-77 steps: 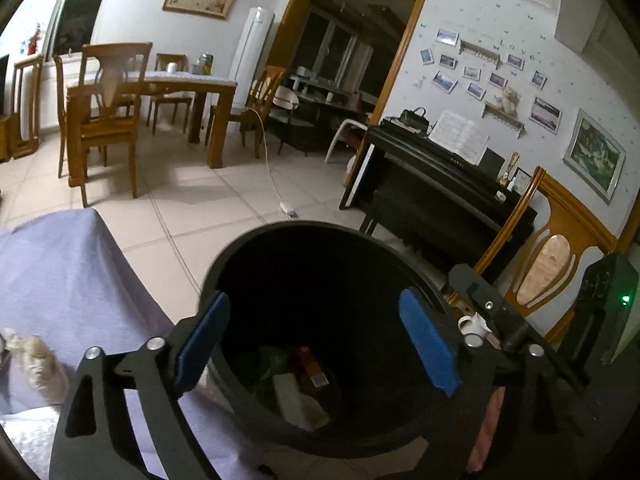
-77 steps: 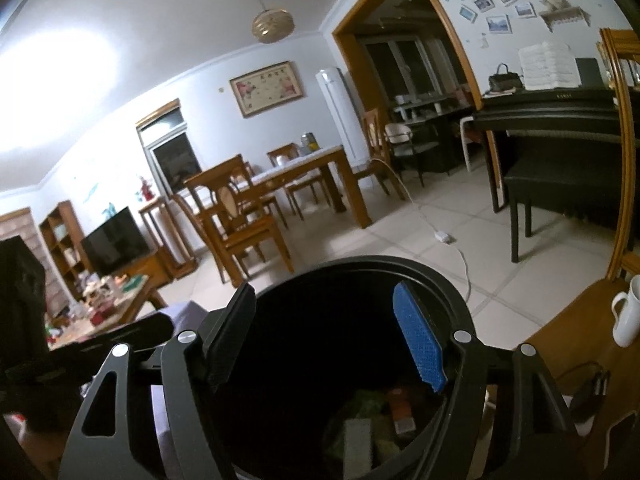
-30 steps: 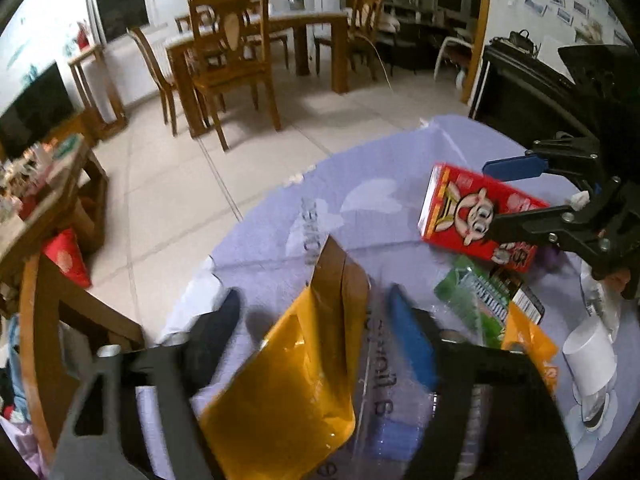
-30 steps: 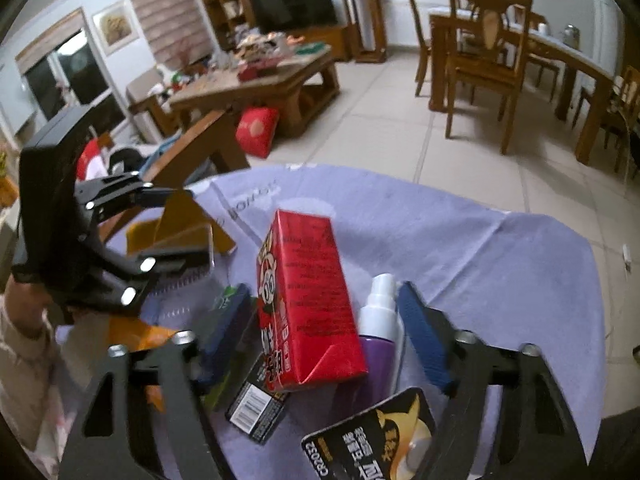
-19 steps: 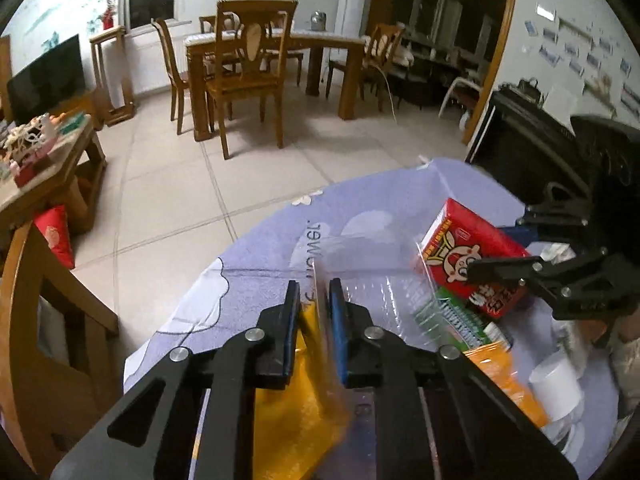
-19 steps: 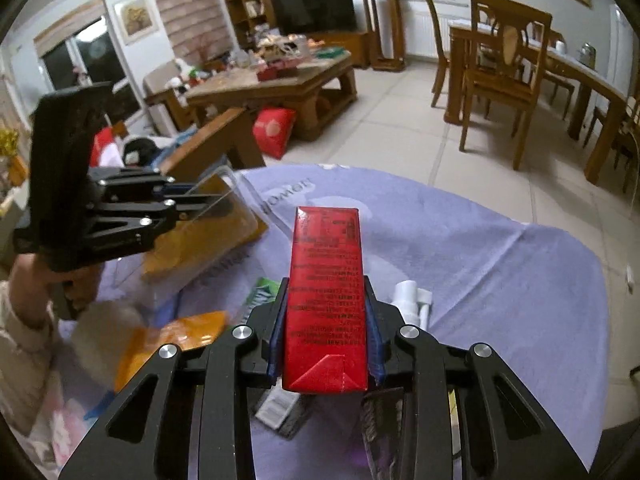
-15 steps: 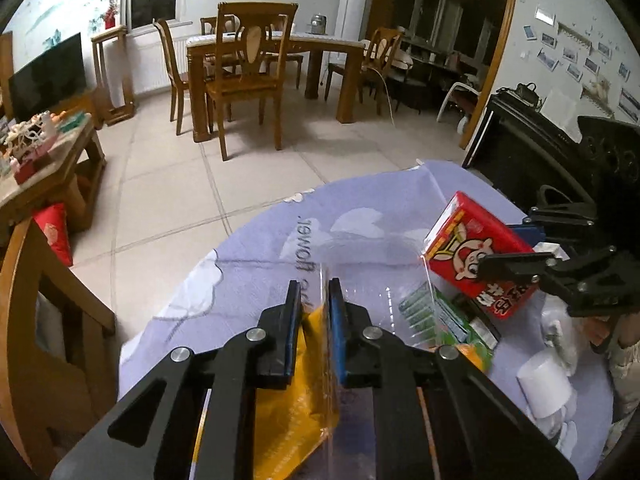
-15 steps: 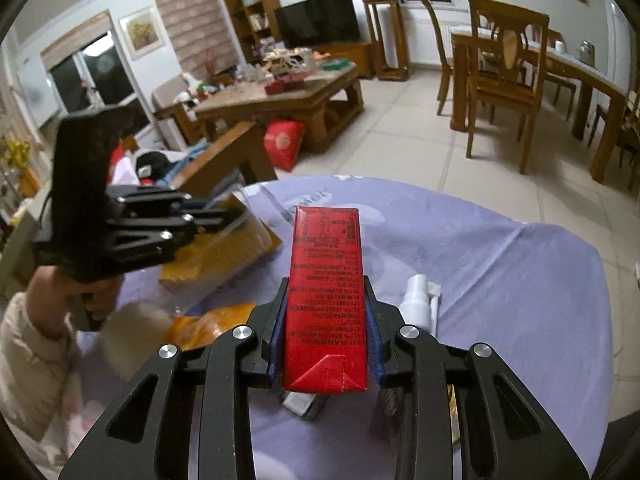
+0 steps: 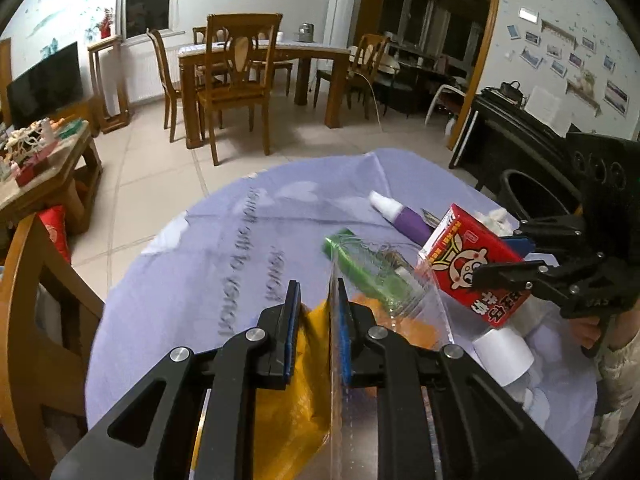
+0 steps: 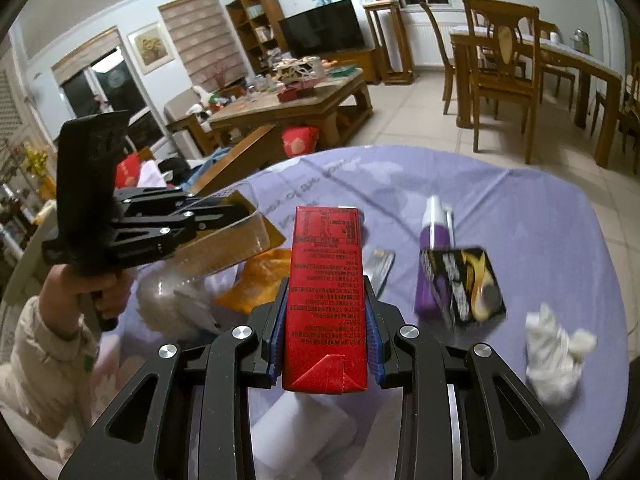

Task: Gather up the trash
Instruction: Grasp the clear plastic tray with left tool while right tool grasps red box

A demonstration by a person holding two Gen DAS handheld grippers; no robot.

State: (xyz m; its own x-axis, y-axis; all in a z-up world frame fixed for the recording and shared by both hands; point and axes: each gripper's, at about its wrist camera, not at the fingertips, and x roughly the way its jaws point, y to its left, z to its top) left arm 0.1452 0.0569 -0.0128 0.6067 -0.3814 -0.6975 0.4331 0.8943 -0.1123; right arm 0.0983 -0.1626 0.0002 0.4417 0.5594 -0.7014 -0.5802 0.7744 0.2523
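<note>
My right gripper is shut on a red drink carton, held above the lilac tablecloth. In the left wrist view that carton hangs at the right in the right gripper. My left gripper has the edge of a clear plastic box against its right pad and a yellow bag between its narrow jaws, which are opening slightly. The right wrist view shows the left gripper holding the clear box off the table.
On the cloth lie a green pack, an orange wrapper, a purple bottle, a blurred black-and-yellow pack, crumpled white tissue and a white paper cup. A black bin stands beyond the table's right edge, a wooden chair at left.
Both grippers went from open to closed: the right took the red carton, the left the clear box with the yellow bag. Both have since lifted and drawn back from the table.
</note>
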